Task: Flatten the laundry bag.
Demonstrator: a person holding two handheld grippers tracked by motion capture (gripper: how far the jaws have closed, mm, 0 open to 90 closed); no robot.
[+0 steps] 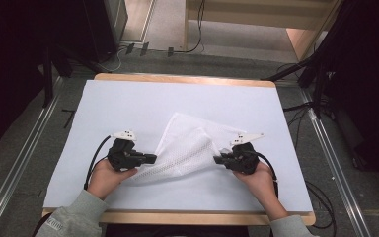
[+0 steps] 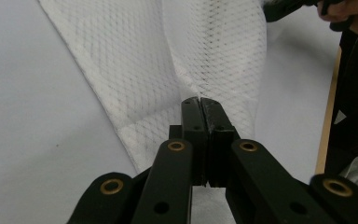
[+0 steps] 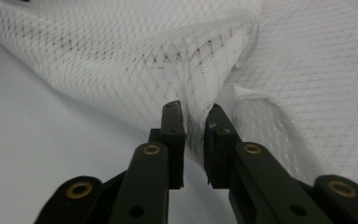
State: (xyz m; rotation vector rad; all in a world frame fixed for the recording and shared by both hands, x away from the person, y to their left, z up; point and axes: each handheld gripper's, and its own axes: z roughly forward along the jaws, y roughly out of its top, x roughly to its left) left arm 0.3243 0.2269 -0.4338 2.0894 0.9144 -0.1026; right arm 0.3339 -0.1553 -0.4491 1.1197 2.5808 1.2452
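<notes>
A white mesh cloth (image 1: 187, 148) lies rumpled and partly folded in the middle of the white table top (image 1: 128, 103). My left gripper (image 1: 150, 158) is at the cloth's left edge. In the left gripper view its jaws (image 2: 200, 100) are pressed together on a fold of the mesh cloth (image 2: 135, 60). My right gripper (image 1: 218, 159) is at the cloth's right edge. In the right gripper view its jaws (image 3: 196, 112) stand a little apart with a bunched ridge of the mesh cloth (image 3: 98, 60) in the gap, and the pads do not press on it.
The table top has a wooden rim (image 1: 187, 79) along the far and near edges. Metal floor rails (image 1: 24, 158) run along both sides. Cables (image 1: 301, 106) and dark stands (image 1: 321, 69) are at the right, beyond the table.
</notes>
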